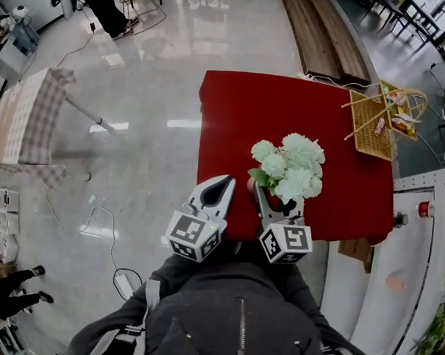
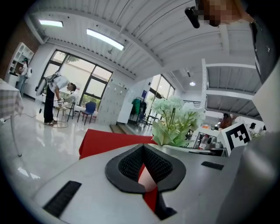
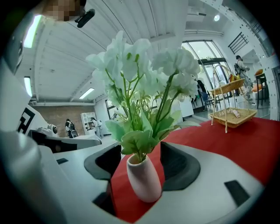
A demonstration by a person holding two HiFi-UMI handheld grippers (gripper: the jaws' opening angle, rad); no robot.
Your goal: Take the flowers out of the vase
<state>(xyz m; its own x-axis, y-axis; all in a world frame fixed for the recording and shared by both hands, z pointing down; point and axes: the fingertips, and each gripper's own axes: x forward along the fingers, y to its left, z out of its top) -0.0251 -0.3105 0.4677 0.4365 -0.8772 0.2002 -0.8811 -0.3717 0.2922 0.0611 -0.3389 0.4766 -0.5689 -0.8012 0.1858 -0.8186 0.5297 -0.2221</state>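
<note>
The flowers are in the vase, a small white one standing on the red tabletop close to its 6 o'clock edge in the head view. From above, the pale blooms and green leaves cover most of the vase.

The right claw reaches in from 6 o'clock with its jaws wide apart. In the right gripper view the vase stands upright between the two dark pads, with a strip of red cloth showing on either side of it. The pads do not press on it. The green stems rise from the vase mouth and spread into white heads toward 12 o'clock.

The left claw lies at 9 o'clock of the right one, just beside it, its tip over the near left part of the tabletop. Its jaws are together at the tips with nothing between them. In the left gripper view only red cloth shows through the small gap behind the tips, and the flowers stand at 1 o'clock of them.

A wicker basket sits at 2 o'clock of the flowers, well apart, near the far right corner of the tabletop.
</note>
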